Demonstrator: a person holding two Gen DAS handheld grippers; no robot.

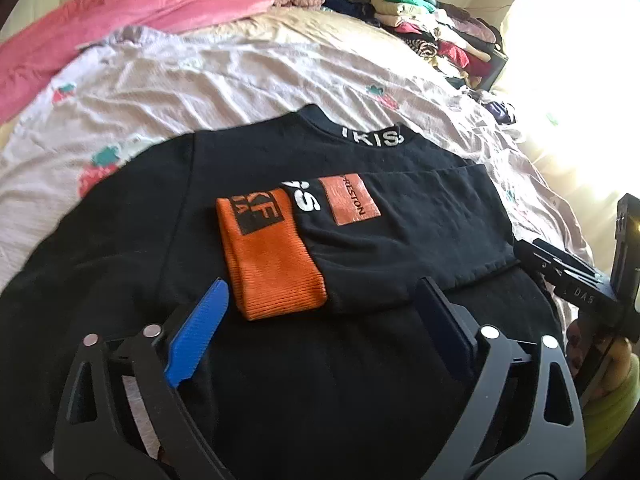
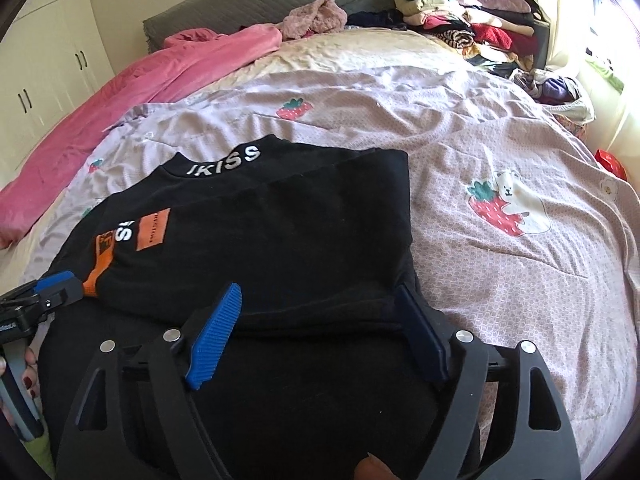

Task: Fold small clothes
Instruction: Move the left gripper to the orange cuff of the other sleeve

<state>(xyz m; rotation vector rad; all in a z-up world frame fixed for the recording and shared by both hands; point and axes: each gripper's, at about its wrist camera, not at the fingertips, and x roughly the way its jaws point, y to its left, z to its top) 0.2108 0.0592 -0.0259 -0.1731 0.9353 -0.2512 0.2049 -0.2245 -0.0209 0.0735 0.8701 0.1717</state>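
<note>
Left wrist view shows the black sweatshirt point(image 1: 280, 200) spread on the bed point(image 1: 260, 76), its orange-cuffed sleeve point(image 1: 272, 256) folded across the chest. Both the left gripper point(image 1: 324, 304) and the right gripper point(image 2: 320, 312) stand with fingers wide apart, empty, just above the cloth. The risk — a low finger snagging the loose sleeve and dragging the fold open, or the thick hem springing back. No container shows; a pile of clothes point(image 2: 472, 28) sits bare by the headboard.
</note>
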